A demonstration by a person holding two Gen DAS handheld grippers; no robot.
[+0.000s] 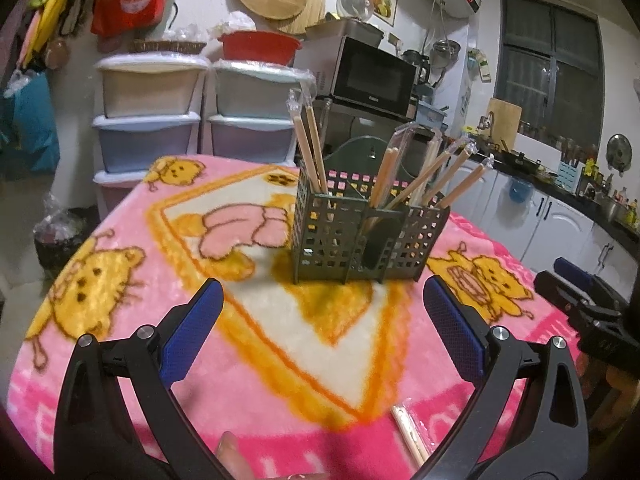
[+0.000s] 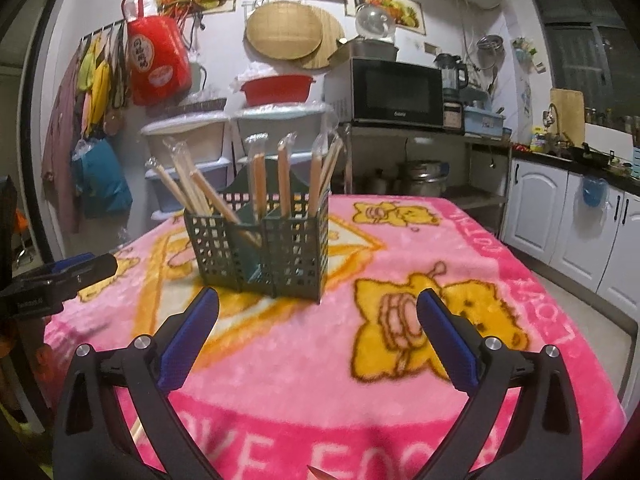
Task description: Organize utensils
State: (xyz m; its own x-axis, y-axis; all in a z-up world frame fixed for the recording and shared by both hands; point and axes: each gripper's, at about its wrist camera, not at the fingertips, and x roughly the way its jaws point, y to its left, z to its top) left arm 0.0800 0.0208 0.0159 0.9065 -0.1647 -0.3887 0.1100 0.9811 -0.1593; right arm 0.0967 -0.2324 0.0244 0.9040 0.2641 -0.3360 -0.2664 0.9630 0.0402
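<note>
Green utensil holder on blanket-covered tabletop; both jaws apart, empty.

Left gripper point(image 1: 322, 300) and right gripper point(image 2: 318, 306) fill lower frame. One wrapped chopstick pair point(image 1: 408, 434), lower right, half cut off by a finger. Mid-frame: holder point(image 1: 366, 228) with wrapped chopsticks point(image 1: 310, 146) upright and leaning; compartments partly obscured.

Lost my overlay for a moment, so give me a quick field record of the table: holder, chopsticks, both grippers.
holder: green lattice caddy, upright on the pink blanket
stowed: wrapped chopstick pairs standing in its compartments
loose: one wrapped pair lying on the blanket in the left wrist view, between the jaws
left gripper: jaws open, holding nothing
right gripper: jaws open, holding nothing, facing the caddy
</note>
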